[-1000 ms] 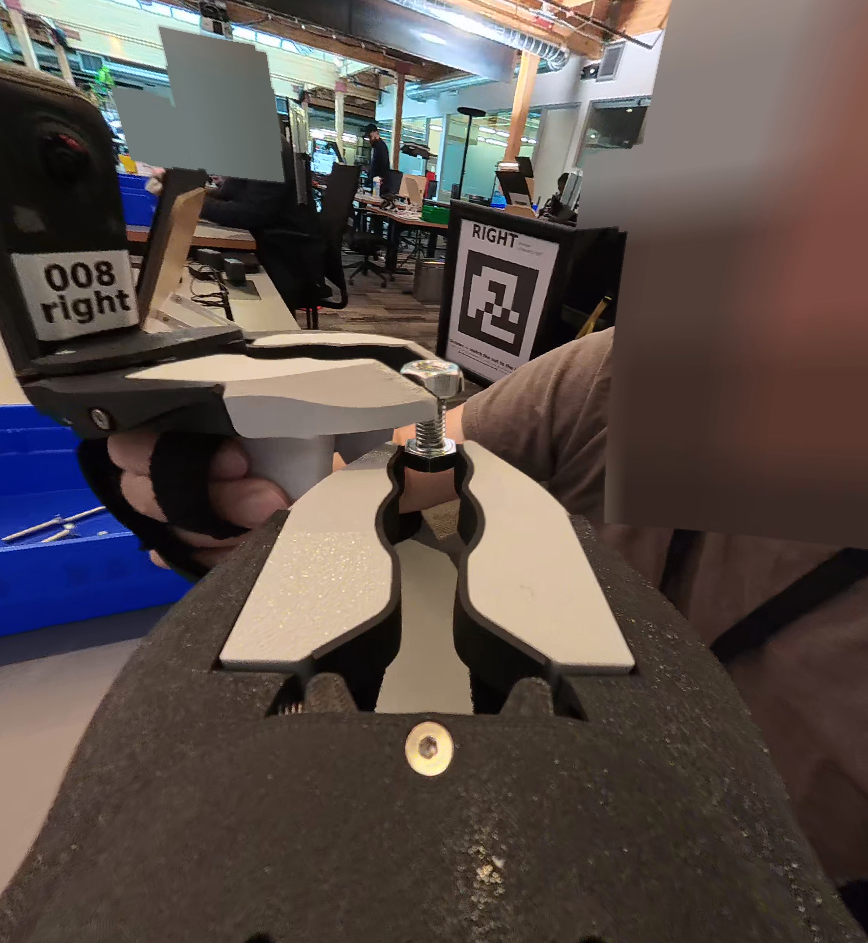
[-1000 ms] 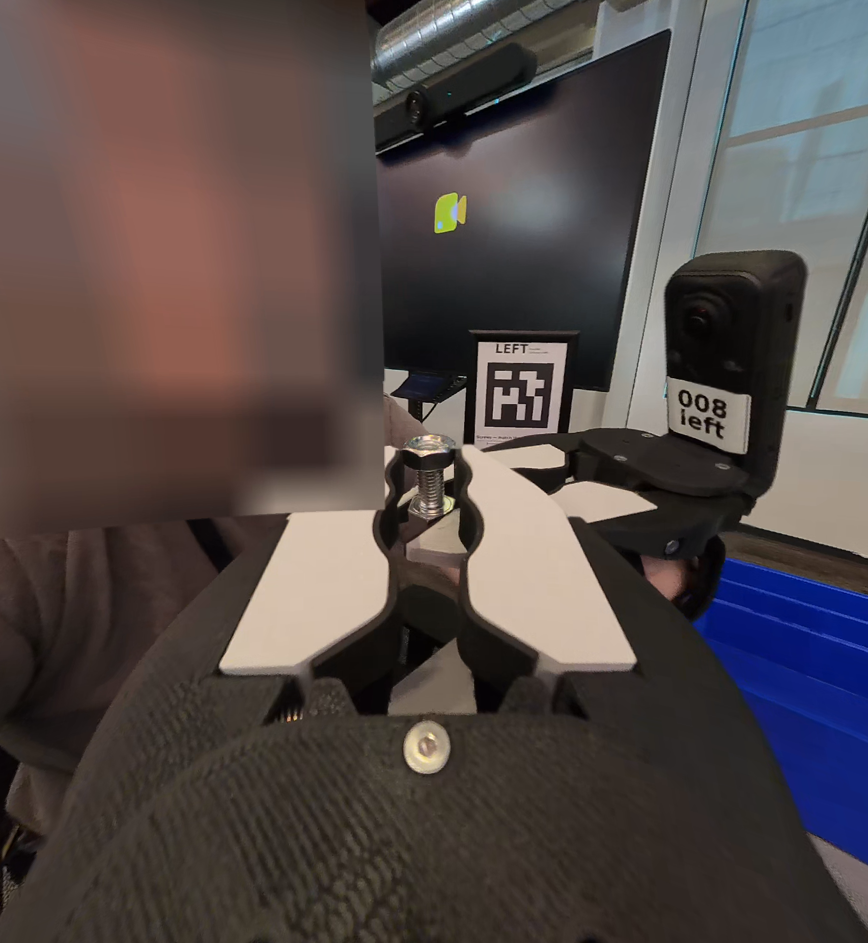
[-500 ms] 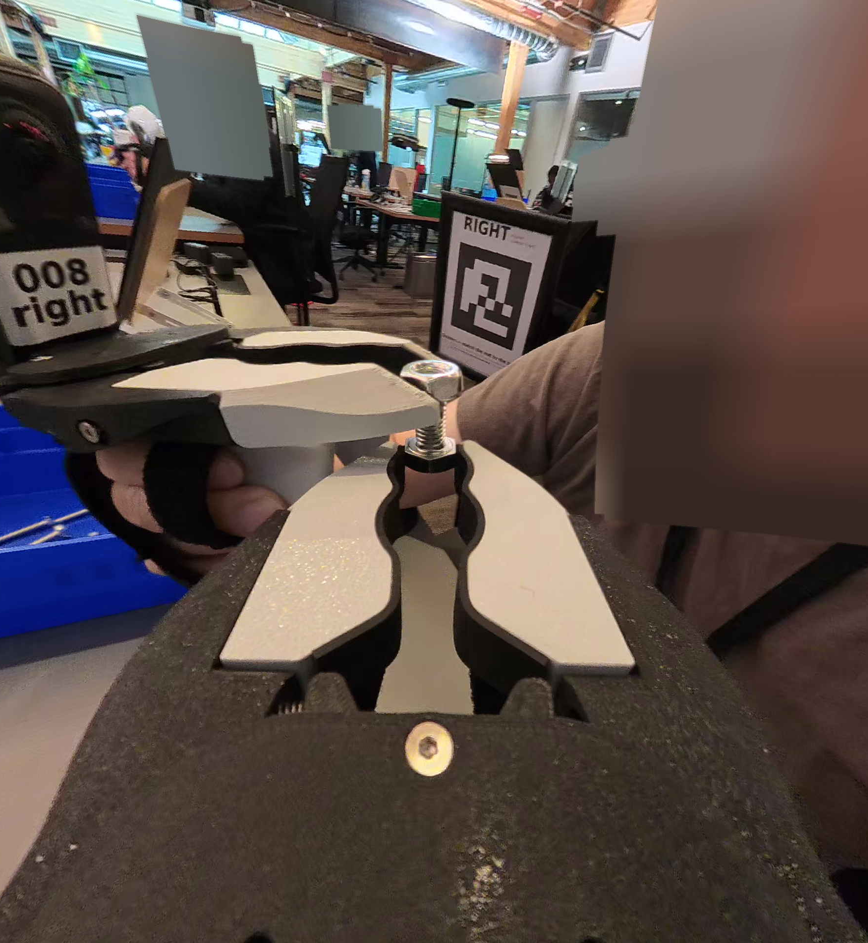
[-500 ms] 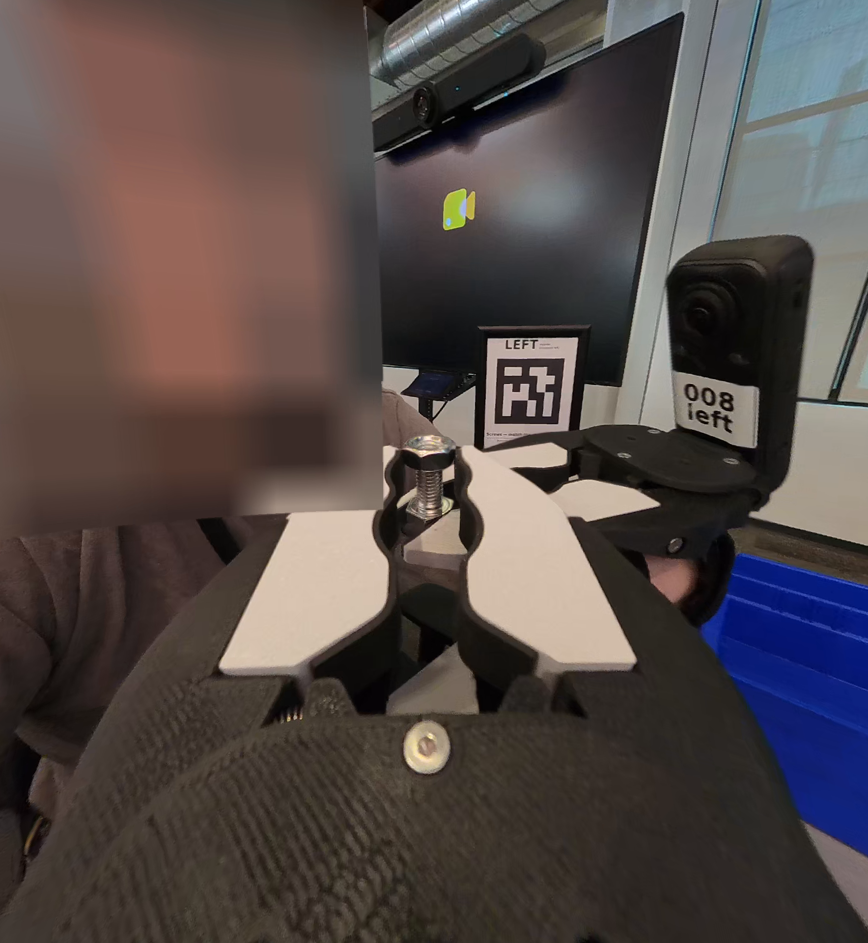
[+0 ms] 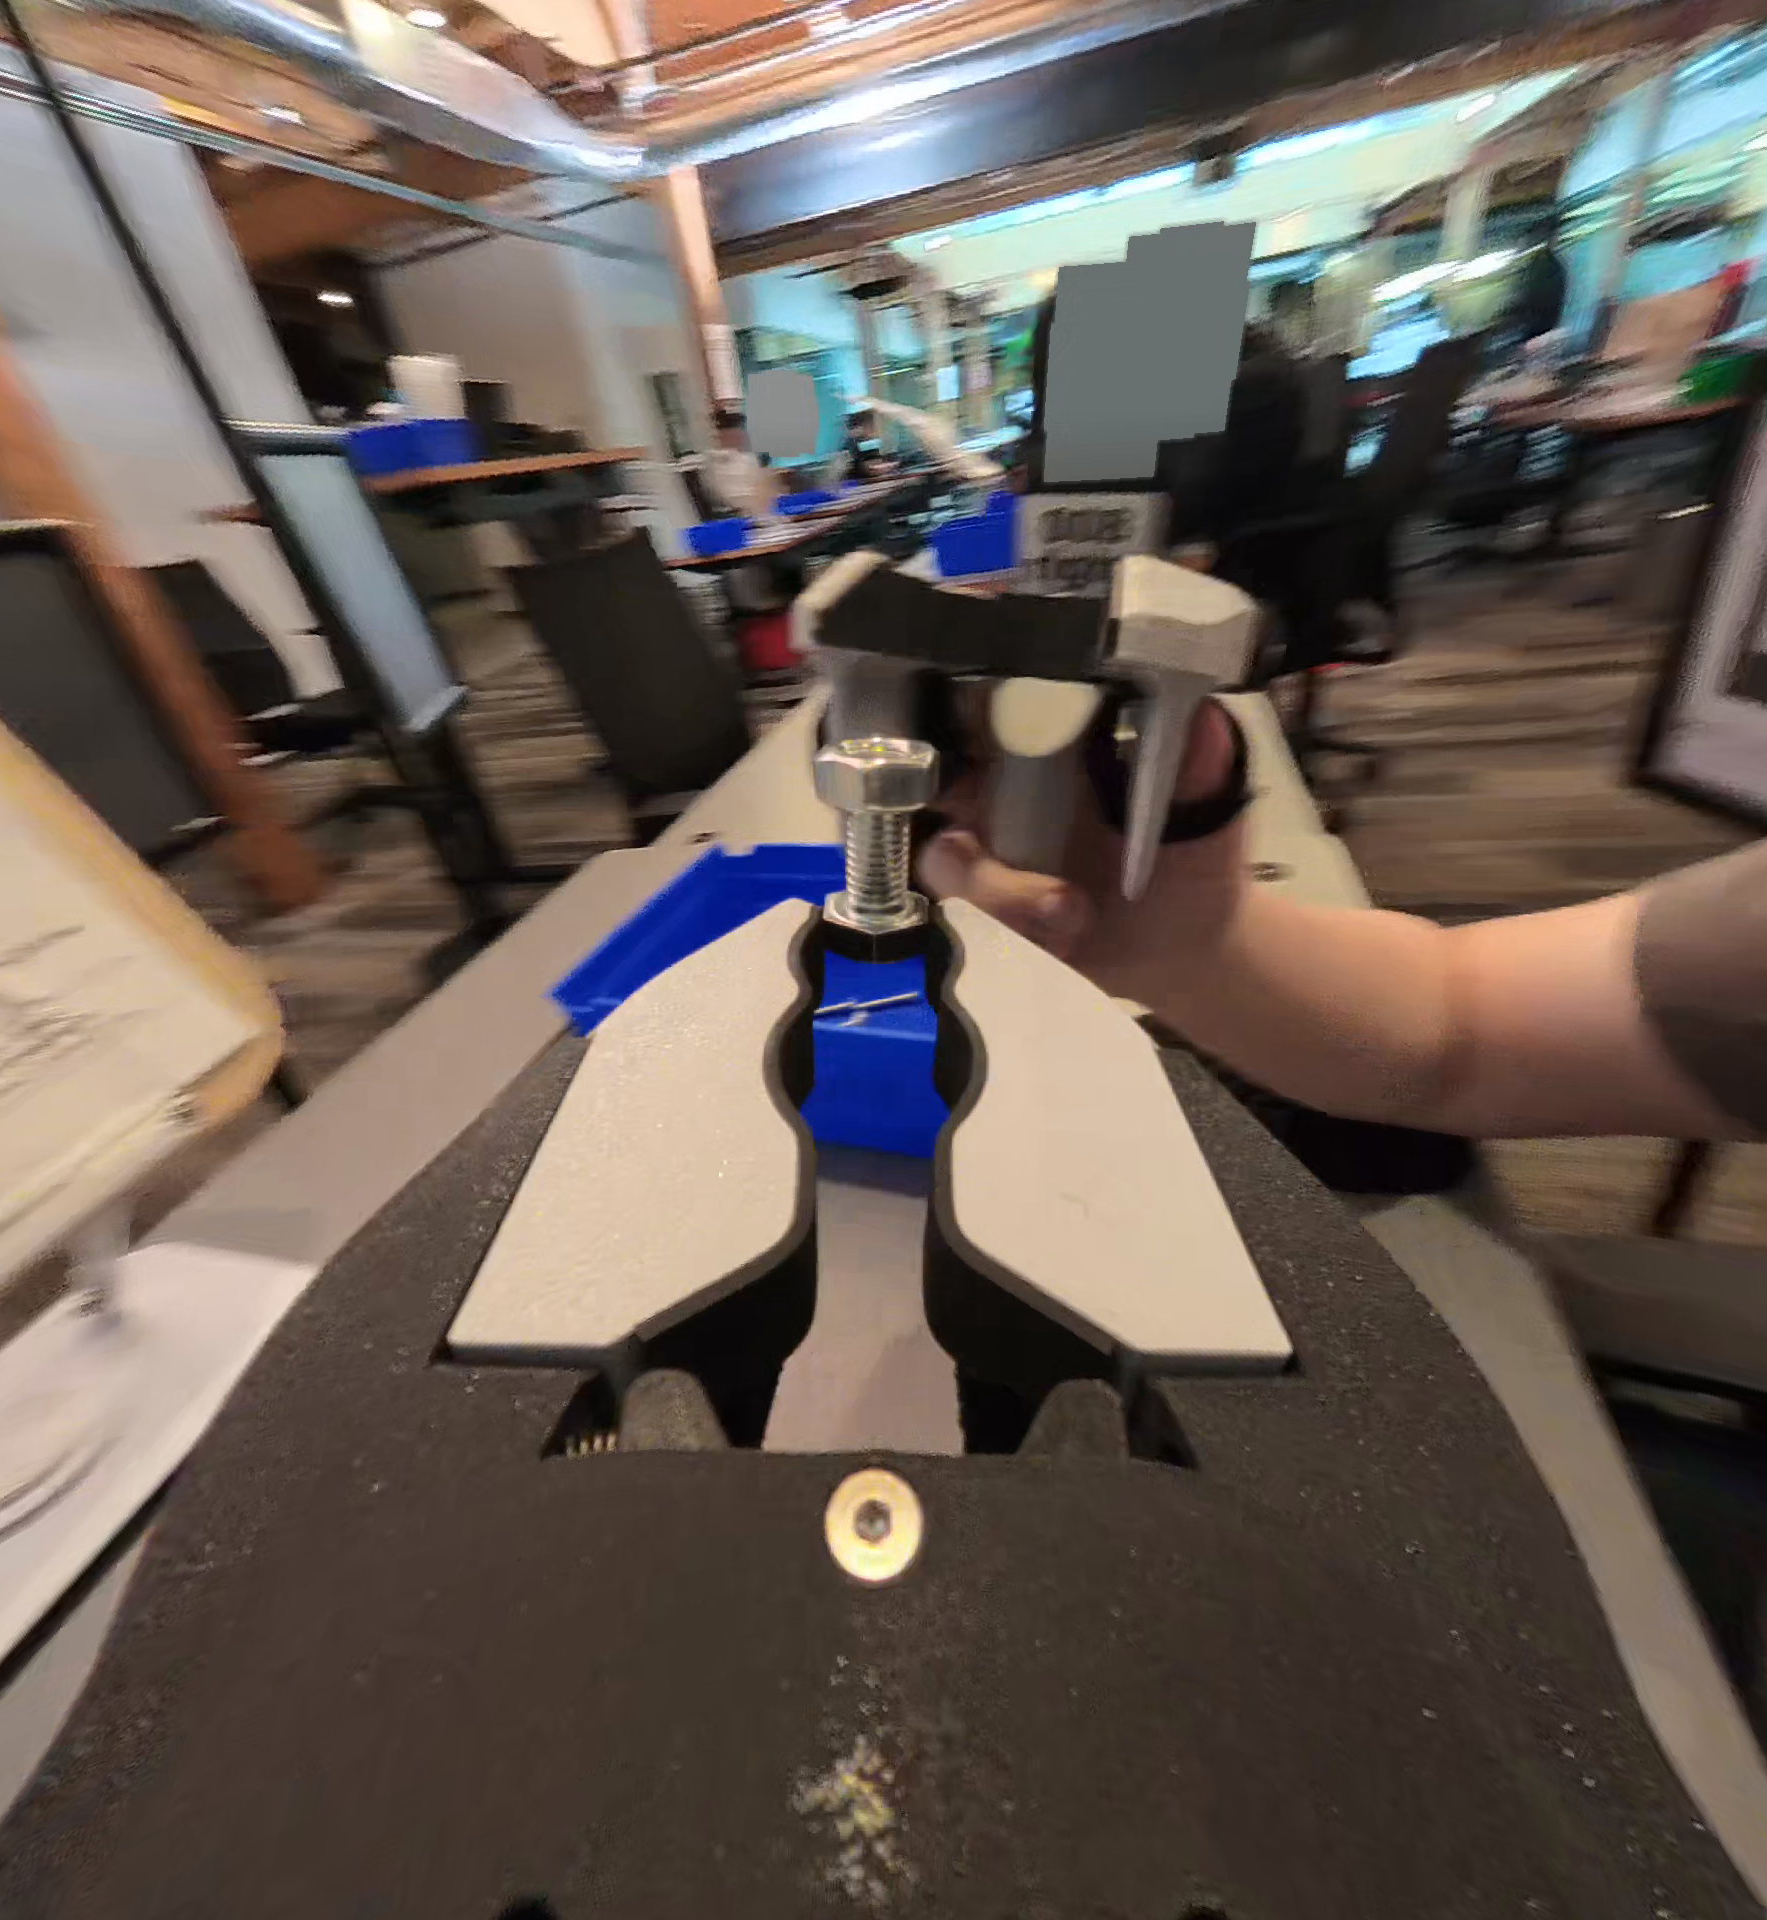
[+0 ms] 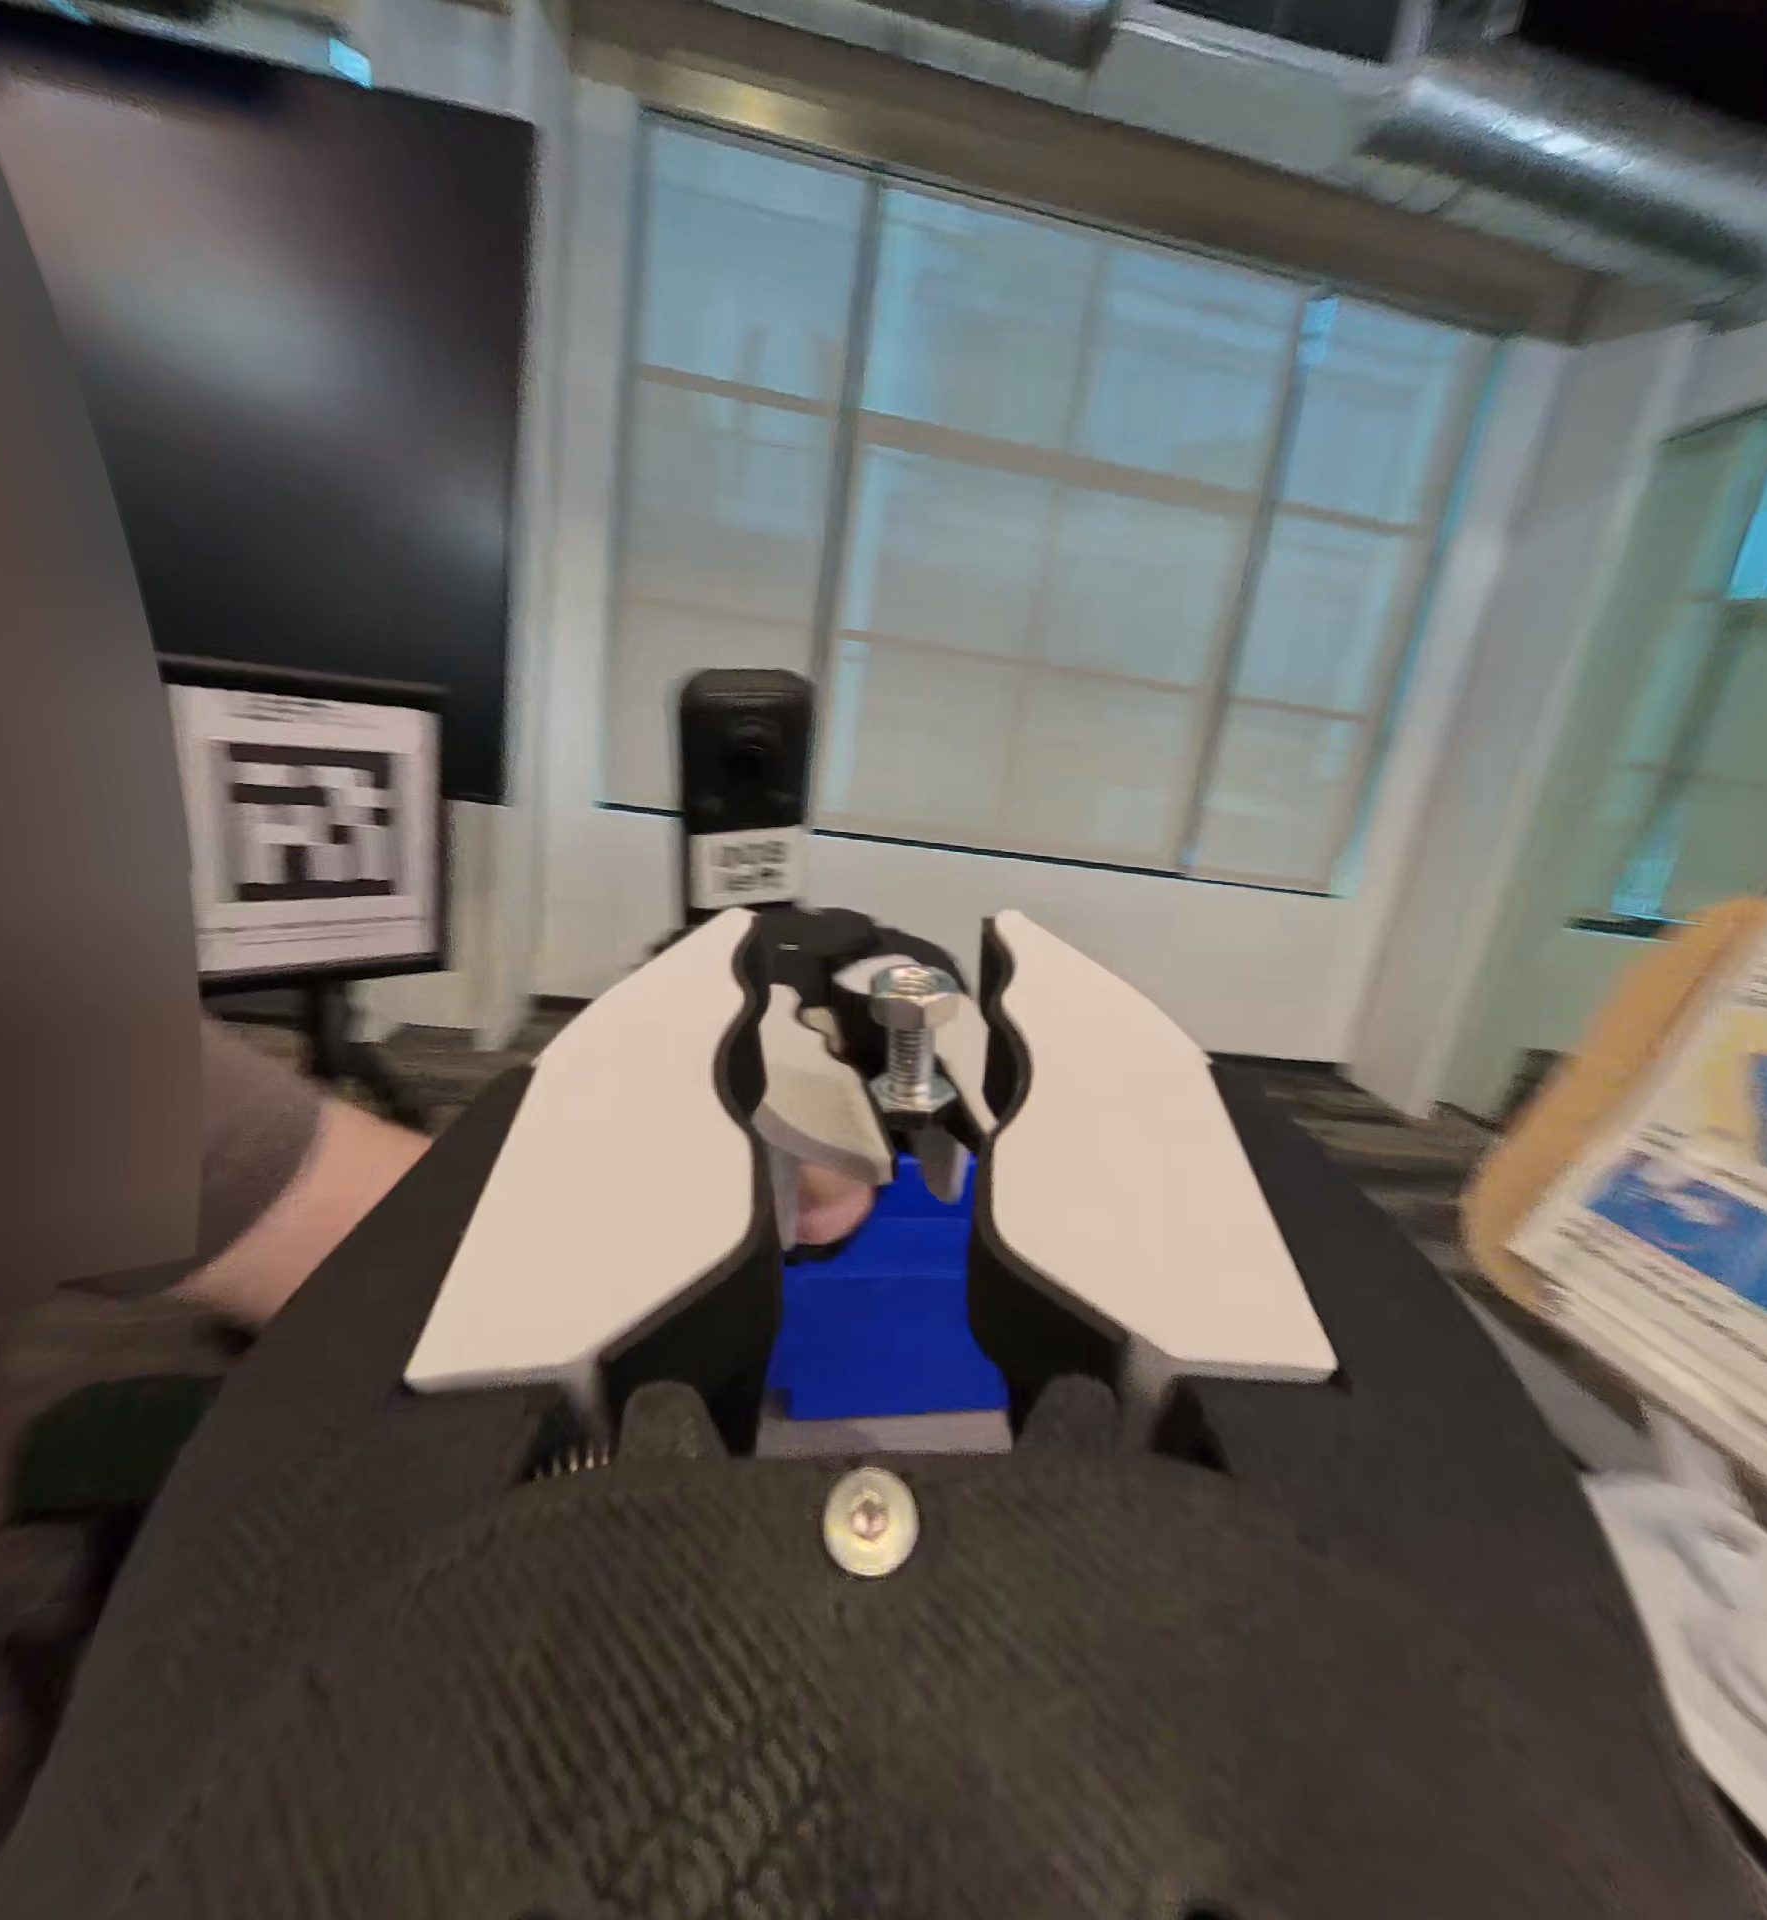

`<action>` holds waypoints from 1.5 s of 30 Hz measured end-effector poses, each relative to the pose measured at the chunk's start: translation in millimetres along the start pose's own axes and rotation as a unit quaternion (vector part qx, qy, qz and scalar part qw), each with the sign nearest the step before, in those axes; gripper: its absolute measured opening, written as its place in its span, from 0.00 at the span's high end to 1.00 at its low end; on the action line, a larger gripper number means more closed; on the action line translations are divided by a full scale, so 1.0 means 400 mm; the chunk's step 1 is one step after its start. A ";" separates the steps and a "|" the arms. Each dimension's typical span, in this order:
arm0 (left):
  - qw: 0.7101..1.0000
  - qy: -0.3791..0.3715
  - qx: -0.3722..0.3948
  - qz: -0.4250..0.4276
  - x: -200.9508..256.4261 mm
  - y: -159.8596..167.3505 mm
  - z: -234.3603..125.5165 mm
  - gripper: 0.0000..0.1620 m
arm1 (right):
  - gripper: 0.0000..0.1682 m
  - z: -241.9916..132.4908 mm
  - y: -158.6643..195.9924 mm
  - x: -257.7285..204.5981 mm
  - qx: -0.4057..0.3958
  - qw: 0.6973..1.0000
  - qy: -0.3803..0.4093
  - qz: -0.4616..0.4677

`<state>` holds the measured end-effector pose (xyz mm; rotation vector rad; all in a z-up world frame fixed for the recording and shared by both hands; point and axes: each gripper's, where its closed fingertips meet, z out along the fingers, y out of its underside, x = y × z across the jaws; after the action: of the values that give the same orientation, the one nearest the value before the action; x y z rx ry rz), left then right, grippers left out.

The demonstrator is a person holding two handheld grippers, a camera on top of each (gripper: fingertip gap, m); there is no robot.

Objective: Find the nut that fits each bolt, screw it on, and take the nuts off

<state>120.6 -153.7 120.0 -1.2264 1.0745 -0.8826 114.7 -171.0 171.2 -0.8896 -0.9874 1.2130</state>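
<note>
In the left wrist view my left gripper (image 5: 874, 927) is shut on a steel hex nut (image 5: 874, 914). A bolt (image 5: 874, 831) stands upright in the nut, head on top. My right gripper (image 5: 1009, 727) is open just behind the bolt head and clear of it, held by a hand. In the right wrist view my right gripper (image 6: 868, 940) is open and empty. The bolt (image 6: 915, 1034) and nut (image 6: 915, 1091) show between its fingers, a little beyond them, held in the tips of my left gripper (image 6: 910, 1127).
A blue bin (image 5: 692, 935) with thin metal rods (image 5: 868, 1006) sits on the grey table (image 5: 422, 1091) below the grippers; the blue bin also shows in the right wrist view (image 6: 879, 1309). A tilted printed board (image 5: 48, 987) stands at the left. A marker sign (image 6: 307, 821) stands farther back. My right fingertips sit around 5 cm from my left ones.
My right gripper has let go of the bolt head, opened and drawn back. Both views have swung round toward the table and bin. My left gripper still holds the nut with the bolt.
</note>
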 end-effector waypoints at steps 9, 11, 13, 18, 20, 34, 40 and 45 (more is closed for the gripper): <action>0.998 -0.060 -0.006 0.021 -0.024 0.005 0.003 0.89 | 0.77 0.024 0.056 0.038 -0.053 0.989 0.125 -0.053; 0.998 -0.055 -0.009 0.020 -0.019 0.008 0.007 0.89 | 0.78 0.026 0.061 0.038 -0.056 0.989 0.124 -0.055; 0.998 -0.052 -0.012 0.020 -0.016 0.011 0.009 0.89 | 0.82 0.024 0.062 0.040 -0.058 0.989 0.124 -0.052; 0.999 -0.044 -0.014 0.019 -0.014 0.012 0.009 0.89 | 0.88 0.022 0.066 0.039 -0.070 0.991 0.106 -0.050; 1.000 -0.013 -0.012 0.013 0.004 0.006 0.006 0.89 | 0.88 0.025 0.061 0.023 -0.066 0.993 0.078 -0.051; 0.959 0.269 -0.044 -0.080 0.186 0.034 -0.005 0.89 | 0.88 -0.045 0.019 -0.095 0.018 0.956 -0.268 0.117; 0.973 0.221 -0.040 -0.059 0.137 0.009 -0.031 0.89 | 0.88 -0.261 0.121 0.159 -0.333 0.942 0.041 -0.022; 0.976 0.206 -0.044 -0.049 0.115 0.007 -0.041 0.89 | 0.87 -0.645 0.291 0.324 -0.567 0.787 0.241 0.050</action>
<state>117.6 -201.6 110.1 -1.2054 1.4025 -1.2118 330.0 -33.5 -6.8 -2.0897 -1.2144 0.2853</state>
